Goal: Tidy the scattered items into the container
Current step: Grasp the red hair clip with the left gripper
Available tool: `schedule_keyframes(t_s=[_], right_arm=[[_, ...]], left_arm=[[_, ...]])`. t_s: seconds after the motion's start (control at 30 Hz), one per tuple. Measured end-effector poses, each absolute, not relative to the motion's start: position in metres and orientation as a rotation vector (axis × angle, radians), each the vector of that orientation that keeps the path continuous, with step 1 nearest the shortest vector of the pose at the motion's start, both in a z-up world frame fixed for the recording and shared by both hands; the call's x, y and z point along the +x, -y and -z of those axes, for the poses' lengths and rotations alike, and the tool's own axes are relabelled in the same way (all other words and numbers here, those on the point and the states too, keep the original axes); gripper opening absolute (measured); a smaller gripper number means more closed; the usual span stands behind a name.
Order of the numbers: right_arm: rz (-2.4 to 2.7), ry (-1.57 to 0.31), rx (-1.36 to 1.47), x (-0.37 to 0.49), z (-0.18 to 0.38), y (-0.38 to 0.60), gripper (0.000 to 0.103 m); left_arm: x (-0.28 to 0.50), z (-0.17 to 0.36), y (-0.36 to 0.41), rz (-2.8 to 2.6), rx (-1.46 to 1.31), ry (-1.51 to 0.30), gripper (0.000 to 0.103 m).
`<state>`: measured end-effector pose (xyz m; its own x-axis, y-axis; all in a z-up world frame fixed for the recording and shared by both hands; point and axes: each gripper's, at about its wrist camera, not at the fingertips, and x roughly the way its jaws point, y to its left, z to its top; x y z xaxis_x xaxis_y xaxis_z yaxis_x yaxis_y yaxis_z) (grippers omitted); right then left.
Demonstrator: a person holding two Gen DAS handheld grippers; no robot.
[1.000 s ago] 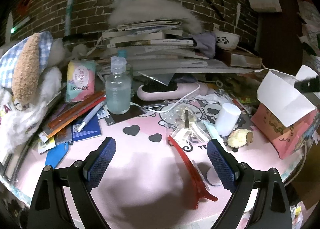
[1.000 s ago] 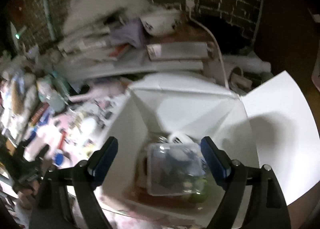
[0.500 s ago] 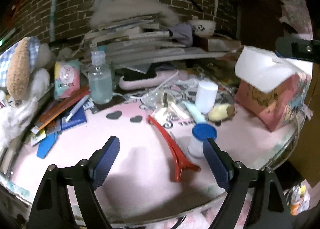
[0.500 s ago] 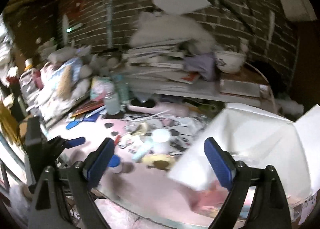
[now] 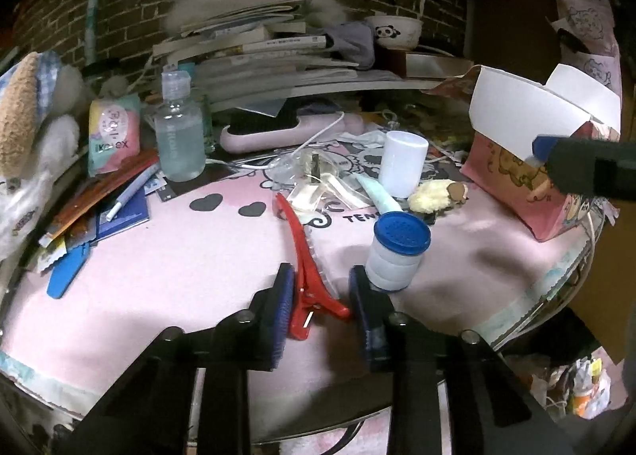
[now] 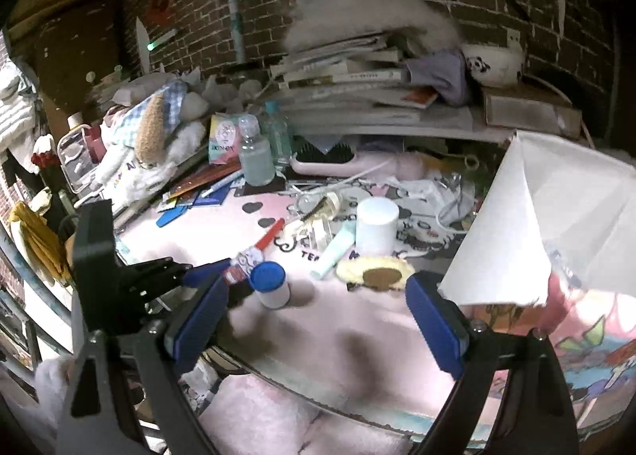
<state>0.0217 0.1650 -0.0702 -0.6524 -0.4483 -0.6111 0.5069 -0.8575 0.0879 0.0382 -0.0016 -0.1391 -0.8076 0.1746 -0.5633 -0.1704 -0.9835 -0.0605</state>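
Step in hand: pickup of the red hair clip (image 5: 304, 256) from the pink mat (image 5: 179, 276).

Left gripper (image 5: 322, 296) is low over the mat, jaws narrowed around the clip's near end. The left pad seems to touch it; a gap shows on the right, so the grasp is not yet firm.

A small blue-lidded jar (image 5: 397, 252) stands just beside the right pad.

Right gripper (image 6: 314, 320) is wide open and empty, near the pink box (image 6: 556, 216) at the right edge.

Next move, by my judgement: finish closing, lift clear of the jar, carry the clip right to the box.
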Motion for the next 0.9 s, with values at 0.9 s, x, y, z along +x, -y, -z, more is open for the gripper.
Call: schedule_keyframes(t_s=[0.9], right_arm=[[2.424, -0.062, 0.994, 0.021, 0.111, -0.163, 0.09]], left_arm=[[0.03, 0.137, 0.005, -2.843, -0.952, 0.016, 0.024]])
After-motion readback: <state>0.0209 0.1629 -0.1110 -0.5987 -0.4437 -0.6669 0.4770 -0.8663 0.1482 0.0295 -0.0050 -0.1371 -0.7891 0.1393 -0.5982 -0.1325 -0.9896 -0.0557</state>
